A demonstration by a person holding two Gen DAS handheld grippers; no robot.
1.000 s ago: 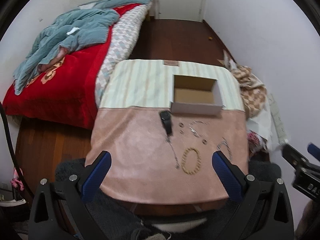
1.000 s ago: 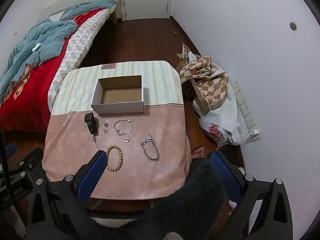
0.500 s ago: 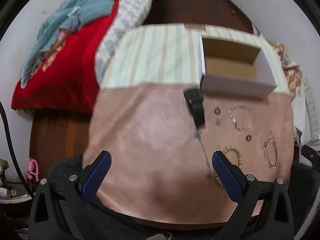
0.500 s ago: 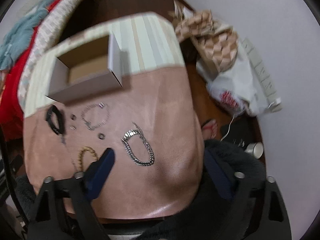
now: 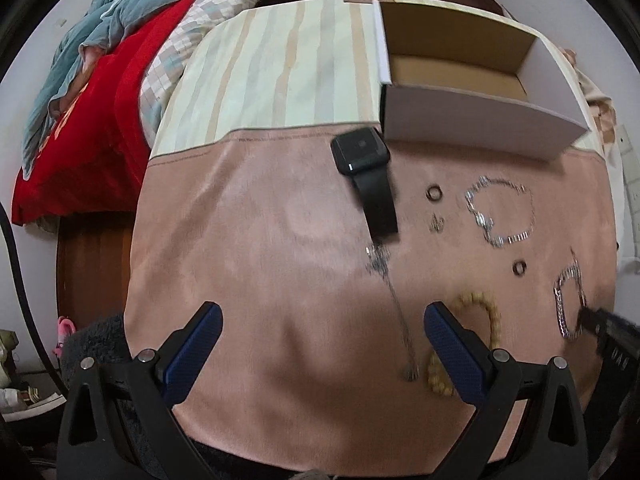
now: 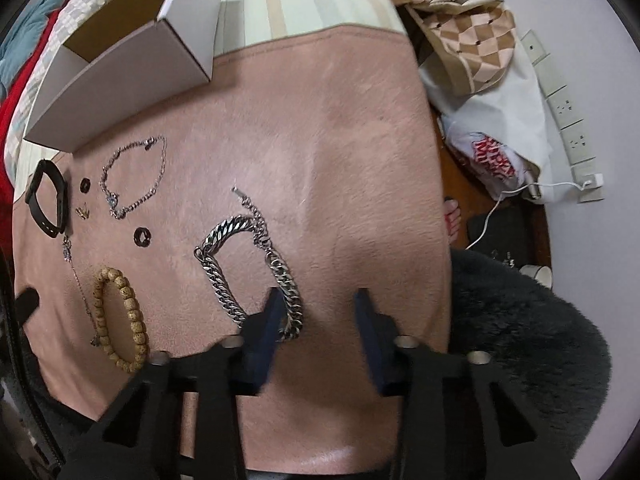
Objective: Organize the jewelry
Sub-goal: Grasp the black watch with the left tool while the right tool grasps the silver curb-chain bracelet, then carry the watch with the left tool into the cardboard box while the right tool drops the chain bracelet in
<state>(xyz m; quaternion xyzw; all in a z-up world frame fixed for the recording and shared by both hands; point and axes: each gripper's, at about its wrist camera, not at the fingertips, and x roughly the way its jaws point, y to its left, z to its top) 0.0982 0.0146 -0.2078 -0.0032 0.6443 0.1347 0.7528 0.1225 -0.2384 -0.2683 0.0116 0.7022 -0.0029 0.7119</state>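
Observation:
Jewelry lies on a pink cloth-covered table (image 6: 340,128). A heavy silver chain bracelet (image 6: 224,272) lies just ahead of my right gripper (image 6: 318,300), whose left finger covers its near end; the jaws are part open and hold nothing. A wooden bead bracelet (image 6: 120,312), a thin silver bracelet (image 6: 136,176), two dark rings (image 6: 142,236), a thin necklace (image 5: 394,292) and a black smartwatch (image 5: 364,164) lie left. My left gripper (image 5: 320,316) is open and empty above the near table, with the bead bracelet (image 5: 480,312) by its right finger. An empty white box (image 5: 476,76) stands behind.
A bed with a red blanket (image 5: 92,112) is at the left. Bags (image 6: 480,80) and wall sockets (image 6: 568,112) are at the right of the table. A dark fluffy seat cover (image 6: 520,320) lies at the table's near edge.
Both grippers have come down and forward close to the table. The right gripper's jaws have narrowed and now sit at the silver chain bracelet. The left stays wide open.

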